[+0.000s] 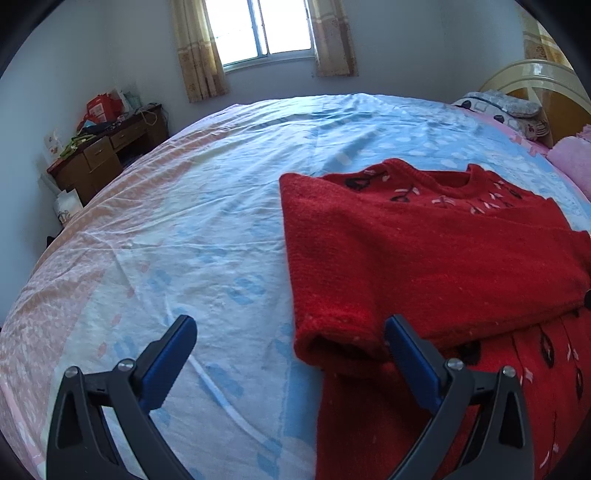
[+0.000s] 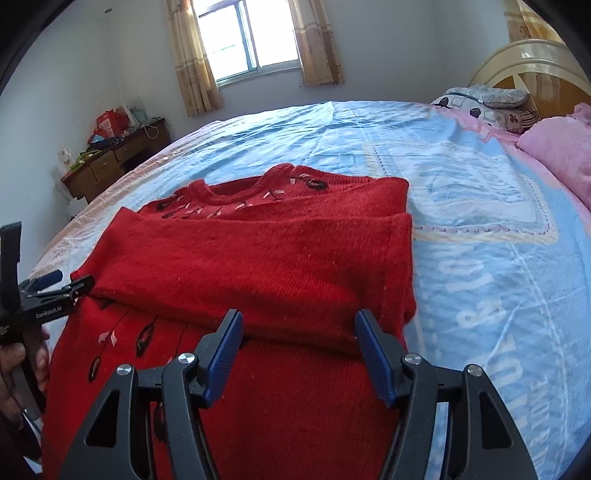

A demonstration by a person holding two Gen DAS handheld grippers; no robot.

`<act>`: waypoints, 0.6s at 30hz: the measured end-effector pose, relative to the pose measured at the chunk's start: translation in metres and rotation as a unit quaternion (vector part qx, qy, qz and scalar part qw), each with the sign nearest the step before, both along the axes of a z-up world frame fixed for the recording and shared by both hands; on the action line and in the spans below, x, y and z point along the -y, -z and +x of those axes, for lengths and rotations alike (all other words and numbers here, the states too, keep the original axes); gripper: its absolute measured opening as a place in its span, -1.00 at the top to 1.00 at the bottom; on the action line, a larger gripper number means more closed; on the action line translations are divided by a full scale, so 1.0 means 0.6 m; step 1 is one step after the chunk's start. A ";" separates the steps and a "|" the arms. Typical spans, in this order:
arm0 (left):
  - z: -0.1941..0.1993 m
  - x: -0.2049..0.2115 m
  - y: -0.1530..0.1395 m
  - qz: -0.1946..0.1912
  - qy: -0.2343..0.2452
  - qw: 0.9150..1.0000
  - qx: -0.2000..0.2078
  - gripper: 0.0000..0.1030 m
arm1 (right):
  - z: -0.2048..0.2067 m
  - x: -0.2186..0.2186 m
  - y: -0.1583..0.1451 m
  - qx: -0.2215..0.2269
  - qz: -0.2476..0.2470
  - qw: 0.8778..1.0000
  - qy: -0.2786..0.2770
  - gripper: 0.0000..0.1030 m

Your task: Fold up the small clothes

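A red knit sweater (image 1: 424,251) with black and pink leaf stitching lies on the bed, both sleeves folded across its chest. It also shows in the right wrist view (image 2: 258,258). My left gripper (image 1: 291,332) is open and empty, just above the sweater's left edge by the folded sleeve cuff (image 1: 332,339). The left gripper also appears at the left of the right wrist view (image 2: 55,284). My right gripper (image 2: 299,332) is open and empty, over the sweater's lower body near the sleeve's edge.
The bed has a pale blue and pink sheet (image 1: 184,221). Pillows (image 2: 491,103) and a pink blanket (image 2: 561,155) lie by the headboard at the right. A cluttered wooden desk (image 1: 107,151) stands against the far left wall, under a curtained window (image 1: 262,29).
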State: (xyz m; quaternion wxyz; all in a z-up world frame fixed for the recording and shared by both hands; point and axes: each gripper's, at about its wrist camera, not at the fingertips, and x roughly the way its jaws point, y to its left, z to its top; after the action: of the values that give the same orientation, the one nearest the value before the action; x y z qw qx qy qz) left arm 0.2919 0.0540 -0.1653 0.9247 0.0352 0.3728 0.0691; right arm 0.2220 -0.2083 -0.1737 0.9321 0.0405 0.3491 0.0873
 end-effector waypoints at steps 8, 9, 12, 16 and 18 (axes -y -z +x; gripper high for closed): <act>-0.027 0.004 -0.013 -0.006 0.011 1.000 0.005 -1.00 | -0.025 -0.007 -0.018 0.009 -0.008 1.000 0.003 -0.24; -0.032 0.005 -0.015 -0.007 0.014 1.000 0.007 -1.00 | -0.031 -0.009 -0.021 0.012 -0.007 1.000 0.001 -0.25; -0.054 0.010 -0.021 -0.010 0.025 1.000 0.010 -1.00 | -0.052 -0.015 -0.028 0.018 -0.008 1.000 -0.006 -0.25; -0.075 0.011 -0.027 -0.021 0.033 0.999 0.007 -1.00 | -0.077 -0.022 -0.028 0.010 -0.008 1.000 -0.011 -0.25; -0.091 0.013 -0.033 -0.020 0.038 0.999 0.011 -1.00 | -0.094 -0.025 -0.030 0.008 -0.004 1.000 -0.016 -0.25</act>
State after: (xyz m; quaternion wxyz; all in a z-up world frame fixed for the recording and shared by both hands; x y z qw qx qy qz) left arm 0.2376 0.0461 -0.1457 0.9313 0.0296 0.3620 0.0268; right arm 0.1655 -0.1930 -0.1560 0.9335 0.0307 0.3427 0.1008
